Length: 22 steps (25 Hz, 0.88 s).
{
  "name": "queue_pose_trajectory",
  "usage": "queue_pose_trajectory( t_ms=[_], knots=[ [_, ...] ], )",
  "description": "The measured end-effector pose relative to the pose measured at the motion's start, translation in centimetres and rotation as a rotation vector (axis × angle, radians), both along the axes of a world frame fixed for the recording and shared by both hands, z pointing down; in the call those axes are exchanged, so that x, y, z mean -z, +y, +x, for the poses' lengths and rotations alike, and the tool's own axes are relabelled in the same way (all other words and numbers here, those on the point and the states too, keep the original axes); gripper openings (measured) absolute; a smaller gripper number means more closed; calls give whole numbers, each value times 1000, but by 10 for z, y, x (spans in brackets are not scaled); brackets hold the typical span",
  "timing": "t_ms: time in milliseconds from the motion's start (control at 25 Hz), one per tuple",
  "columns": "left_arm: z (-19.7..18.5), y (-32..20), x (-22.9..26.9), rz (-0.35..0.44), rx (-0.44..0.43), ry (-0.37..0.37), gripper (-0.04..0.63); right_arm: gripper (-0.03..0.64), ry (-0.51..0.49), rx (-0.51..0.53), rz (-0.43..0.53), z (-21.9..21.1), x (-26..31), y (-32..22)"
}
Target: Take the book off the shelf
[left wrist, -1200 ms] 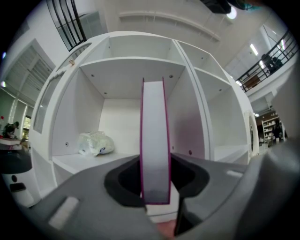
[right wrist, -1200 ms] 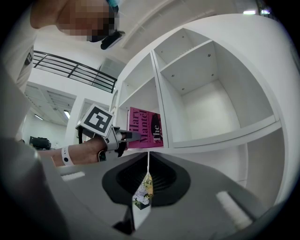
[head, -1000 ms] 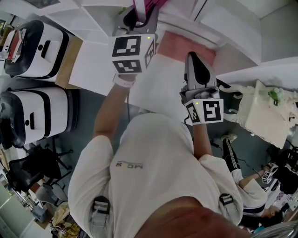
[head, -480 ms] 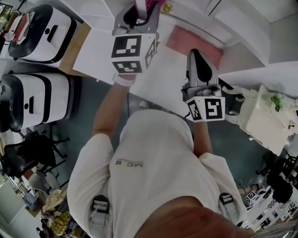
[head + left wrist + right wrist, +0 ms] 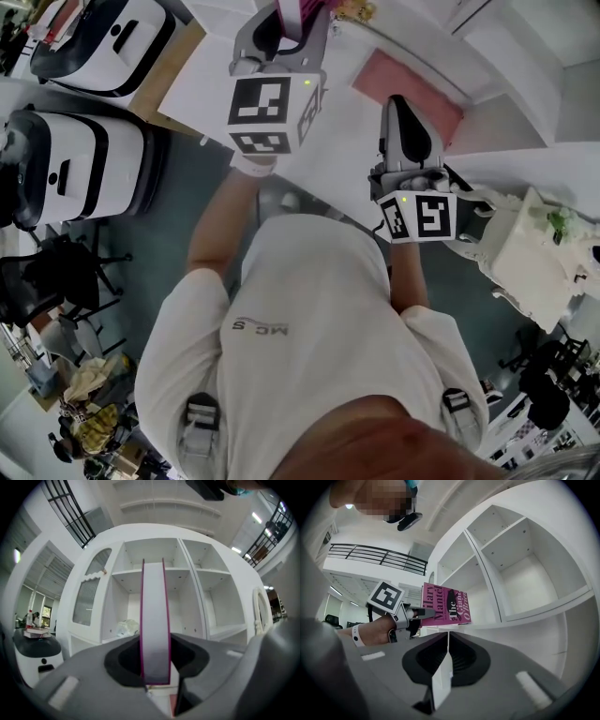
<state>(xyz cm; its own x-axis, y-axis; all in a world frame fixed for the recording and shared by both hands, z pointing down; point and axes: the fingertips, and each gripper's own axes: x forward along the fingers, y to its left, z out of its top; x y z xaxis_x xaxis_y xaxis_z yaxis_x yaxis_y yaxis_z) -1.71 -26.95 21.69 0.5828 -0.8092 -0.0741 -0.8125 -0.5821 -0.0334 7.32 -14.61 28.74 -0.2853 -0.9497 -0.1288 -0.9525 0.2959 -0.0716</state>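
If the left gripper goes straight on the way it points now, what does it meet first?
Probably the middle column of the white shelf unit; the book in the left gripper would touch first. Depth is unclear.

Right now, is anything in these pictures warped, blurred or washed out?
Left gripper view: fisheye bends the shelf edges; the book held close is soft. Right gripper view: curved too, book cover sharp, mosaic patch top left. Head view: white surfaces glare.

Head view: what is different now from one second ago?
The person has stepped back from the white shelf unit, and more floor now shows between body and shelf. Nothing was taken or released. The left gripper still has its fingers shut on the pink book. The right gripper remains beside it.
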Motion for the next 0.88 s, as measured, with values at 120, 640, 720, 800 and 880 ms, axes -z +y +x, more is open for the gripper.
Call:
queue_pose_trajectory(
  t_ms=[120,640,720,800,880],
  knots=[
    [-14,8,1,5,22,3,141,-3,1,27,-1,-10,0,0],
    [-70,38,-11,2,119,-4,141,-3,2,140,-11,-55,-8,-1],
    [-76,43,-15,-2,135,-10,141,-3,3,153,-14,-60,-9,-1],
    [-82,46,-20,-9,145,-13,141,-3,3,164,-17,-64,-11,-2],
    [-88,50,-26,-15,153,-16,141,-3,5,173,-22,-69,-14,-3]
  ],
)
